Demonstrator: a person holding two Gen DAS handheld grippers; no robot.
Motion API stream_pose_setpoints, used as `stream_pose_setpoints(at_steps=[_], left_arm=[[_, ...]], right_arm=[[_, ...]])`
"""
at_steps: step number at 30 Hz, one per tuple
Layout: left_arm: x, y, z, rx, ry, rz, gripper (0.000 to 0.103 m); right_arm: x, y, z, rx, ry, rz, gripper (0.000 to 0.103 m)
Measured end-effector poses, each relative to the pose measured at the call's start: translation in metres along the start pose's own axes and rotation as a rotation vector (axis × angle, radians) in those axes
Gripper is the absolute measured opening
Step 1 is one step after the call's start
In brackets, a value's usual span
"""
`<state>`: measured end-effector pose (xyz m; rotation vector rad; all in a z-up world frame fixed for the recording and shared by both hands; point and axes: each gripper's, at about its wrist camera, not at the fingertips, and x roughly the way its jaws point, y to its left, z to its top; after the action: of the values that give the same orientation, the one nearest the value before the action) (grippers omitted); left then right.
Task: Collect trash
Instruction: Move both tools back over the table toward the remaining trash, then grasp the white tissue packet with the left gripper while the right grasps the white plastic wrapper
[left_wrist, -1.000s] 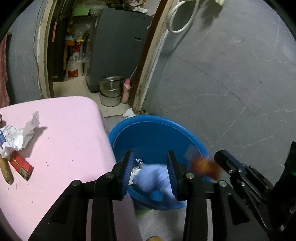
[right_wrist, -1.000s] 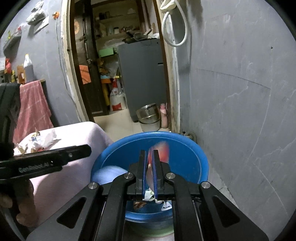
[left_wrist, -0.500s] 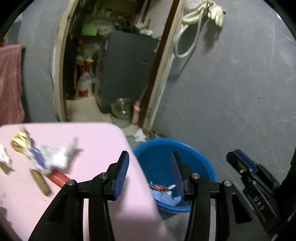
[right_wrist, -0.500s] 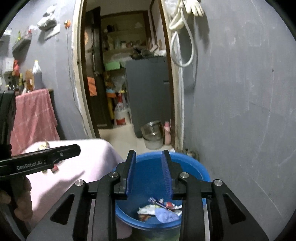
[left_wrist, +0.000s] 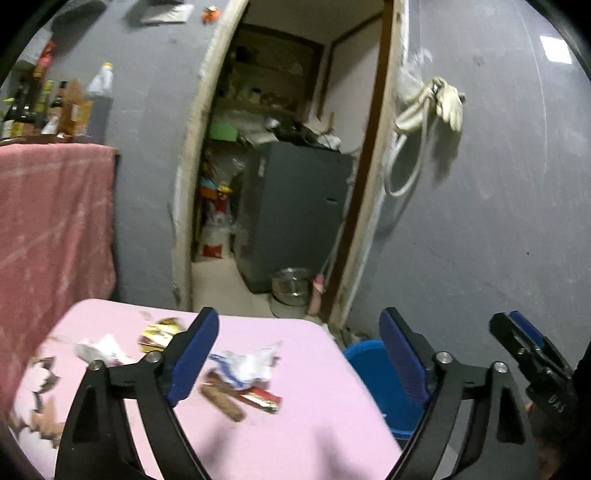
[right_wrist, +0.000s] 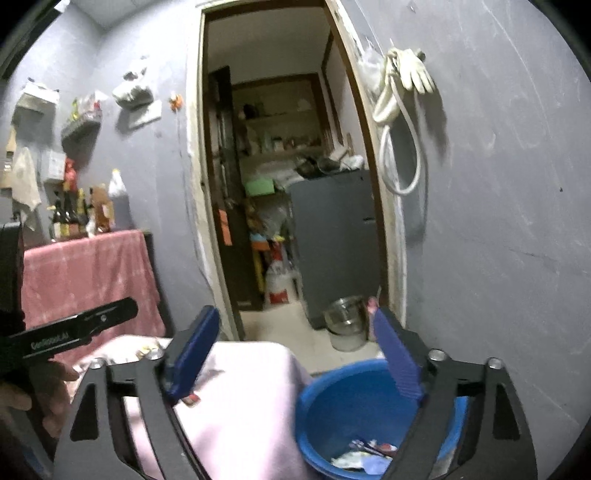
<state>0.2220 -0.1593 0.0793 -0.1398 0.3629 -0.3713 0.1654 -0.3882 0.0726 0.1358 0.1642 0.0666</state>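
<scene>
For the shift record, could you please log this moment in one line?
left gripper: opening, empty | right gripper: opening, empty | wrappers: on table | tub: holds trash

Both tools look alike. The left gripper (left_wrist: 299, 354) has matte black forked arms with triangular cut-outs, silver screw heads at the joints, and ribbed blue pads (left_wrist: 400, 363) on its fingers. The right gripper (right_wrist: 295, 350) is built the same: black frame, silver screws, blue ribbed pads (right_wrist: 397, 356). White lettering runs along the side of the left one's black body, too blurred to read fully.
</scene>
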Motion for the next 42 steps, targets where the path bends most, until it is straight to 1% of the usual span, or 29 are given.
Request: stream_pose_setpoints(at_steps=[1, 2, 5, 9, 15, 21, 26, 30, 34, 36, 38, 42], left_arm=[[-0.007, 0.006, 0.001, -0.006, -0.015, 0.011, 0.095], [-0.012, 0.011, 0.001, -0.011, -0.028, 0.022, 0.096], [-0.030, 0.027, 0.002, -0.017, -0.052, 0.056, 0.096], [-0.046, 0.051, 0.000, -0.029, -0.067, 0.116, 0.097], [-0.059, 0.092, -0.004, -0.057, -0.064, 0.207, 0.097], [-0.059, 0.132, -0.013, -0.097, -0.028, 0.279, 0.097], [-0.046, 0.161, -0.025, -0.137, 0.044, 0.305, 0.097], [-0.030, 0.174, -0.031, -0.152, 0.117, 0.305, 0.097], [-0.011, 0.178, -0.036, -0.162, 0.197, 0.279, 0.097], [-0.001, 0.179, -0.036, -0.172, 0.230, 0.273, 0.097], [0.007, 0.180, -0.036, -0.186, 0.253, 0.265, 0.097], [0.023, 0.184, -0.032, -0.240, 0.279, 0.254, 0.096]], right_arm=[[-0.001, 0.004, 0.001, 0.001, -0.016, 0.002, 0.100], [-0.003, 0.010, 0.003, 0.000, -0.032, 0.004, 0.103], [-0.006, 0.025, 0.006, 0.001, -0.070, 0.034, 0.103], [-0.002, 0.044, 0.010, 0.003, -0.094, 0.084, 0.103], [0.010, 0.073, 0.008, -0.025, -0.085, 0.135, 0.103], [0.037, 0.094, -0.003, -0.059, -0.013, 0.160, 0.103], [0.063, 0.102, -0.012, -0.056, 0.069, 0.179, 0.103], [0.086, 0.106, -0.018, -0.071, 0.149, 0.188, 0.103], [0.103, 0.107, -0.025, -0.096, 0.220, 0.188, 0.103], [0.115, 0.110, -0.031, -0.113, 0.270, 0.183, 0.103], [0.124, 0.111, -0.035, -0.118, 0.313, 0.176, 0.103], [0.142, 0.114, -0.040, -0.116, 0.365, 0.168, 0.103]])
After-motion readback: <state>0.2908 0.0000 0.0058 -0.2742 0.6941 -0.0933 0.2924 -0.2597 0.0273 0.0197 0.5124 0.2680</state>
